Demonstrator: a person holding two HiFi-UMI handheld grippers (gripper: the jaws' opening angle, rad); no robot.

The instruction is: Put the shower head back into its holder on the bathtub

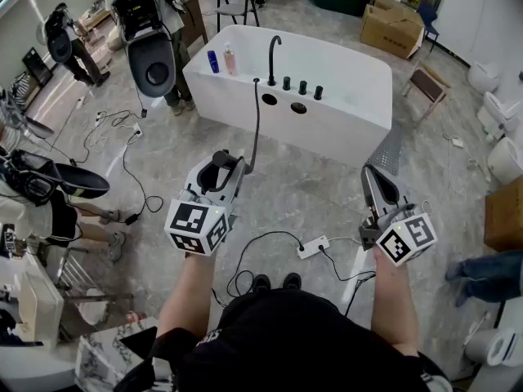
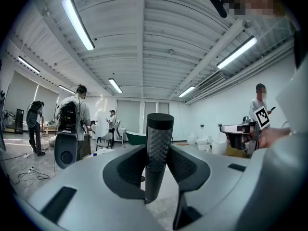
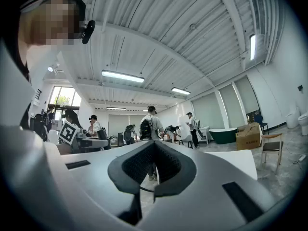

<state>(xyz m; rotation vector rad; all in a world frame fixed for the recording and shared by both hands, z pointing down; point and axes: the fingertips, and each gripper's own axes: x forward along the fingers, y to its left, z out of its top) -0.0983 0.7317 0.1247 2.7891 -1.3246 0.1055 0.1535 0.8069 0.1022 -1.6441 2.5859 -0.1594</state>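
Observation:
The white bathtub (image 1: 359,96) stands a few steps ahead of me, with a black spout (image 1: 273,54), three knobs (image 1: 302,87) and two dark round holes (image 1: 269,100) on its near deck. My left gripper (image 1: 222,167) is shut on the black shower head (image 1: 216,170). In the left gripper view the shower head (image 2: 159,143), a textured stick, stands upright between the pads of the left gripper (image 2: 159,163). Its dark hose (image 1: 256,125) runs up to the tub deck. My right gripper (image 1: 377,188) is shut and holds nothing; the right gripper (image 3: 155,170) shows its pads together.
Two bottles (image 1: 221,60) stand on the tub's left rim. A power strip (image 1: 313,247) and cables lie on the floor by my feet. A person carrying equipment (image 1: 151,51) stands left of the tub. A cardboard box (image 1: 392,24), a stool (image 1: 429,84) and toilets (image 1: 500,113) are at right.

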